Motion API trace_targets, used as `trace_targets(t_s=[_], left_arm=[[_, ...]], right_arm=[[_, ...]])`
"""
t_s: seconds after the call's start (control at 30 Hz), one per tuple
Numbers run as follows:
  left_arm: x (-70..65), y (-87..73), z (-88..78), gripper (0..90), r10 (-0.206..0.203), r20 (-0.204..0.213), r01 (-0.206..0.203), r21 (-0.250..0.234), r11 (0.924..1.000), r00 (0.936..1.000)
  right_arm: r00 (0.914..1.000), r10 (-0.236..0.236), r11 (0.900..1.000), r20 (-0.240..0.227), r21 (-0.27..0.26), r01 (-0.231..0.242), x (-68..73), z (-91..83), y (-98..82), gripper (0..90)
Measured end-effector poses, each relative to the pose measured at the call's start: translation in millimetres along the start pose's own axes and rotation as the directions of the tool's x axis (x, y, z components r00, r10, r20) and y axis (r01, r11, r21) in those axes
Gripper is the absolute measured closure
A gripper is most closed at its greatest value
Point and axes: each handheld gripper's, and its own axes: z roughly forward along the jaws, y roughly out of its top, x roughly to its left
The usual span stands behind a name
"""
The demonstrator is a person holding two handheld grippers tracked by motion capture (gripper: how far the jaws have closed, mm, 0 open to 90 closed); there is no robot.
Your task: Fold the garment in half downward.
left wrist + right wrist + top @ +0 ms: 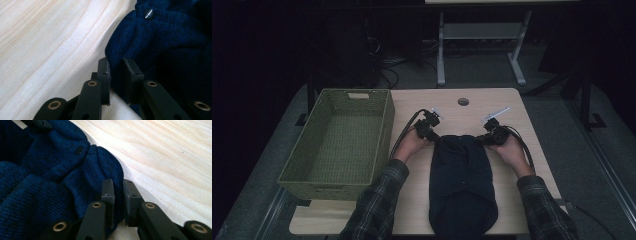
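A dark blue knitted garment (462, 185) lies lengthwise on the wooden table (512, 115), its far end between my two grippers. My left gripper (428, 131) is at that end's left corner. In the left gripper view its jaws (116, 67) pinch a fold of the blue knit (162, 45), with a small dark button (148, 13) beyond. At the right corner sits my right gripper (491, 137). In the right gripper view its jaws (118, 187) clamp the garment's edge (75, 177), and another button (79, 150) shows nearby.
A green woven basket (339, 145) stands empty at the table's left side. A round cable hole (463, 101) lies near the far edge. Beyond the table stands a grey metal frame (482, 45) on the floor.
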Motion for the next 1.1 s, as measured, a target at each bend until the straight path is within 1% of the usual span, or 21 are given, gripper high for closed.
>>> trace_targets(t_s=[0.03, 0.1, 0.13, 0.17, 0.23, 0.33, 0.37, 0.4, 0.43, 0.47, 0.53, 0.57, 0.67, 0.7, 0.8, 0.87, 0.9, 1.0, 1.03, 1.07, 1.1], left_arm=[[0.0, 0.0, 0.0, 77.8, 0.000, 0.000, 0.000, 0.000, 1.0000, 1.0000], [-1.5, 1.2, -1.4, 78.5, -0.005, -0.015, 0.005, 0.011, 0.9999, 0.9999], [-1.7, 1.5, -2.4, 78.7, -0.010, -0.020, 0.010, 0.013, 0.9999, 0.9998], [-1.6, 1.6, -3.4, 79.1, -0.016, -0.023, 0.016, 0.013, 0.9998, 0.9996], [-1.3, 1.8, -4.8, 79.5, -0.016, -0.026, 0.016, 0.014, 0.9998, 0.9995], [-4.5, 4.6, -11.5, 79.5, 0.004, -0.056, -0.004, 0.005, 1.0000, 0.9984], [-4.5, 4.6, -11.5, 79.4, 0.004, -0.056, -0.004, 0.005, 1.0000, 0.9984], [-6.0, 6.6, -17.0, 79.4, 0.019, -0.076, -0.019, -0.008, 0.9998, 0.9969], [-6.5, 7.7, -19.7, 79.4, 0.023, -0.083, -0.024, -0.013, 0.9996, 0.9963], [-7.1, 8.9, -22.3, 79.4, 0.024, -0.089, -0.025, -0.016, 0.9996, 0.9957], [-8.9, 11.3, -28.0, 79.4, 0.020, -0.104, -0.024, -0.034, 0.9991, 0.9943], [-8.9, 11.3, -28.0, 79.4, 0.020, -0.104, -0.024, -0.034, 0.9991, 0.9943], [-10.6, 16.4, -41.2, 79.5, 0.021, -0.122, -0.029, -0.067, 0.9973, 0.9923], [-10.5, 17.8, -44.9, 79.5, 0.035, -0.132, -0.044, -0.066, 0.9969, 0.9907], [-11.0, 22.0, -54.1, 79.5, 0.042, -0.148, -0.054, -0.083, 0.9951, 0.9881], [-12.6, 24.7, -59.8, 79.6, 0.047, -0.167, -0.063, -0.093, 0.9937, 0.9849], [-13.6, 26.0, -62.5, 79.5, 0.044, -0.169, -0.061, -0.096, 0.9935, 0.9846], [-15.2, 29.0, -70.2, 79.5, 0.045, -0.188, -0.067, -0.112, 0.9915, 0.9812], [-15.2, 29.0, -70.2, 79.5, 0.045, -0.188, -0.067, -0.112, 0.9915, 0.9812], [-16.1, 30.9, -76.5, 79.4, 0.041, -0.193, -0.067, -0.127, 0.9896, 0.9804], [-16.4, 31.8, -79.1, 79.4, 0.039, -0.195, -0.067, -0.140, 0.9879, 0.9800]], right_arm=[[0.9999, -0.010, 1.000, 0.006, 0.006, 0.010, 0.9, -0.3, 0.6, 81.5], [0.9996, -0.022, 1.000, 0.019, 0.013, 0.022, 3.0, -0.6, 1.9, 82.0], [0.9996, -0.021, 1.000, 0.021, 0.017, 0.020, 3.5, -1.1, 2.3, 82.1], [0.9992, -0.030, 0.999, 0.025, 0.023, 0.030, 3.4, -1.8, 3.0, 82.2], [0.9990, -0.029, 0.999, 0.034, 0.027, 0.029, 4.0, -3.6, 3.9, 82.5], [0.9979, -0.041, 0.999, 0.051, 0.018, 0.040, 5.6, -6.6, 5.7, 82.5], [0.9979, -0.041, 0.999, 0.051, 0.018, 0.040, 5.6, -6.6, 5.7, 82.5], [0.9971, -0.048, 0.999, 0.060, 0.010, 0.047, 7.2, -10.0, 7.3, 82.5], [0.9967, -0.049, 0.999, 0.064, 0.003, 0.049, 7.5, -11.6, 8.4, 82.5], [0.9968, -0.051, 0.999, 0.062, 0.008, 0.050, 7.3, -13.5, 10.5, 82.5], [0.9958, -0.061, 0.998, 0.068, 0.000, 0.061, 8.3, -19.1, 15.3, 82.5], [0.9958, -0.061, 0.998, 0.068, 0.000, 0.061, 8.3, -19.1, 15.3, 82.5], [0.9935, -0.078, 0.997, 0.082, -0.016, 0.080, 9.0, -31.1, 25.2, 82.6], [0.9930, -0.082, 0.996, 0.085, -0.022, 0.084, 9.0, -34.0, 27.4, 82.6], [0.9917, -0.087, 0.994, 0.094, -0.052, 0.092, 9.5, -42.7, 32.7, 82.6], [0.9906, -0.089, 0.994, 0.104, -0.057, 0.095, 10.4, -46.5, 36.1, 82.7], [0.9902, -0.091, 0.993, 0.106, -0.061, 0.098, 11.0, -48.5, 37.9, 82.7], [0.9876, -0.103, 0.990, 0.118, -0.080, 0.113, 12.5, -55.3, 43.2, 82.7], [0.9874, -0.102, 0.989, 0.121, -0.090, 0.113, 12.9, -57.3, 44.3, 82.8], [0.9883, -0.094, 0.990, 0.120, -0.093, 0.105, 13.2, -60.6, 46.7, 82.7], [0.9872, -0.097, 0.988, 0.126, -0.104, 0.111, 13.5, -63.0, 48.5, 82.8]])
